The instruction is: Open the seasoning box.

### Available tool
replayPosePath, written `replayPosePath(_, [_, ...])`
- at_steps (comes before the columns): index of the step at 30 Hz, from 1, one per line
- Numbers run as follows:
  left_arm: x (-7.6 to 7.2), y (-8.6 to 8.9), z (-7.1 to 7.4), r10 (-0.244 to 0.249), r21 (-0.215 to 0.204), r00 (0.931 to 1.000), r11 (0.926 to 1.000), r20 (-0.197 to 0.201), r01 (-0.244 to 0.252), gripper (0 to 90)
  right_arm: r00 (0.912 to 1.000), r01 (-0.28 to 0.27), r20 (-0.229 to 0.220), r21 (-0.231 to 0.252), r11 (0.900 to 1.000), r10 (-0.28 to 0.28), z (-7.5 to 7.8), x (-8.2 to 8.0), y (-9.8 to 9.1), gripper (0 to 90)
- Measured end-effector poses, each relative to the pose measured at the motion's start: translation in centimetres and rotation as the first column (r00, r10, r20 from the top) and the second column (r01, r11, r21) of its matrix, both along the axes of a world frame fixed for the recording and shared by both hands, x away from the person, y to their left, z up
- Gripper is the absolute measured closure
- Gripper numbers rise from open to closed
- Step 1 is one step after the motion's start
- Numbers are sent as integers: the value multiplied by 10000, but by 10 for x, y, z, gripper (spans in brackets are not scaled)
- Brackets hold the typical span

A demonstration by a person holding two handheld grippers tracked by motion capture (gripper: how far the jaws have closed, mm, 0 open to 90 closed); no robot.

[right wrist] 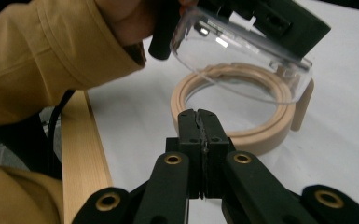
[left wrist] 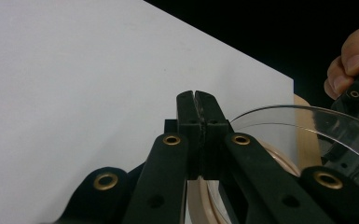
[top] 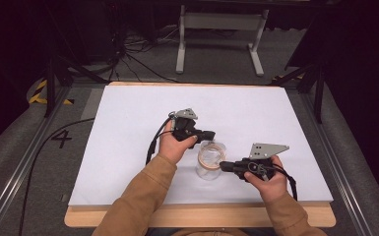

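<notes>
- Your left gripper (top: 207, 134): jaws pressed together in the left gripper view, nothing visible between the pads. It sits at the far-left edge of the clear container (top: 209, 162), tips just at the rim.
- Your right gripper (top: 225, 167): jaws also closed flat on each other in the right gripper view, nothing clamped. It comes at the container from the near-right side, tips at or just beside the wall; I can't tell if they touch.
- Container: clear plastic, standing on the white table (top: 128, 147), near the front edge, between your two grippers. In the right gripper view a clear dome-like part (right wrist: 242, 65) is tilted up above a tan ring (right wrist: 233, 116) that lies flat on the table. Your left gripper body is right against the far side of the clear part; whether it supports it, I can't tell.
- Step, as I read it: separating or seating the clear part on the tan ring, both tools closed and nudging rather than gripping.
- Next move, my call: one gripper needs to open and take the clear rim, the other should steady the ring. Pushing with closed jaws risks sliding the ring or tipping the clear part.
- Watch the front edge of the table, the ring isn't far from it.
</notes>
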State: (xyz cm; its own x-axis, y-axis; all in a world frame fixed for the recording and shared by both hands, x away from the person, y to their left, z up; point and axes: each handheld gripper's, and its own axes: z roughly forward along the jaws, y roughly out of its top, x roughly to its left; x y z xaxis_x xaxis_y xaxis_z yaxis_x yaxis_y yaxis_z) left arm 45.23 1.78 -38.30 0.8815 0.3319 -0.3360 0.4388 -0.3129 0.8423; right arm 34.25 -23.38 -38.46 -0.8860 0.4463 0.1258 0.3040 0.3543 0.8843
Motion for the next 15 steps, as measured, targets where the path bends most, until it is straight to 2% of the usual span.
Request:
replayPosePath(4, [0, 0, 1, 1, 68, 10000, 10000, 16, -1, 900, 9999, 38, -97, 691, 9976, -32, -3, 3, 0, 900])
replayPosePath(11, [-1, 0, 1, -20, 137, 9998, 9999, 174, 18, 899, 9999, 116, -13, 1077, 9941, -116, -5, 4, 0, 900])
replayPosePath(15, [-1, 0, 1, -37, 152, 9998, 9999, 182, 34, 900, 9999, 127, -8, 1096, 9939, -127, -5, 4, 0, 900])
